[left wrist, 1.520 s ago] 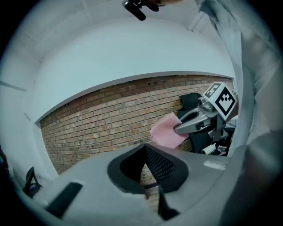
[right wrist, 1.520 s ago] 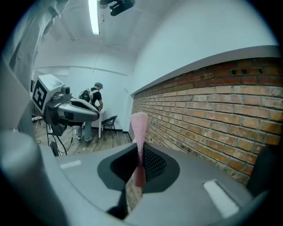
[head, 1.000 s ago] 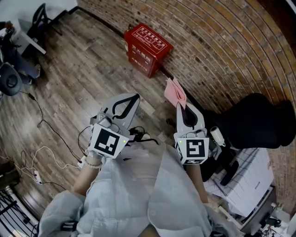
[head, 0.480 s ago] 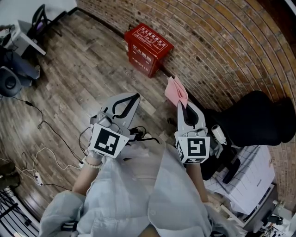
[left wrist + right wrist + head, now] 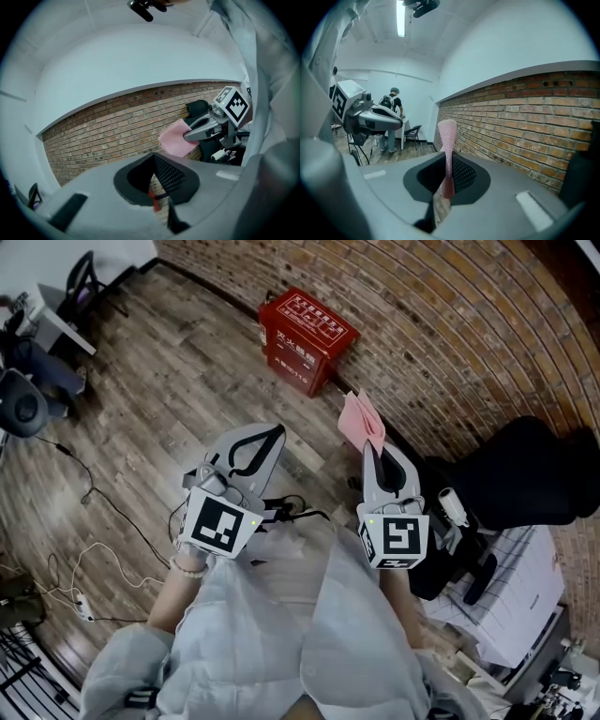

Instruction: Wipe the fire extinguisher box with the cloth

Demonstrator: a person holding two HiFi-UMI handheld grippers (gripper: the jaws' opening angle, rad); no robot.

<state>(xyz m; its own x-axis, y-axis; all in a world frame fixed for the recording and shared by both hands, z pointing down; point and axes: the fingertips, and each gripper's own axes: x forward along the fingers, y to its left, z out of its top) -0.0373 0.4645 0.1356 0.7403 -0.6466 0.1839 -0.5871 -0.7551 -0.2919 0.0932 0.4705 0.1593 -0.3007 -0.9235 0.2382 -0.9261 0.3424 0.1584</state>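
The red fire extinguisher box [image 5: 307,341] stands on the wooden floor against the brick wall, well ahead of both grippers. My right gripper [image 5: 374,448] is shut on a pink cloth [image 5: 361,423], which sticks out past its tips towards the wall. In the right gripper view the cloth [image 5: 447,140] stands edge-on between the jaws of that gripper [image 5: 446,164]. My left gripper [image 5: 277,435] hangs level with it on the left, shut with nothing in it. The left gripper view shows the cloth [image 5: 176,138] and the right gripper [image 5: 206,126] against the bricks.
A black seat [image 5: 525,474] and white papers [image 5: 506,606] sit close on my right. Cables [image 5: 94,512] trail over the floor on the left, beyond them an office chair [image 5: 23,399]. A person [image 5: 393,105] stands far off at a table.
Both grippers have drifted slightly right and forward. The cloth stays held and the box has not moved.
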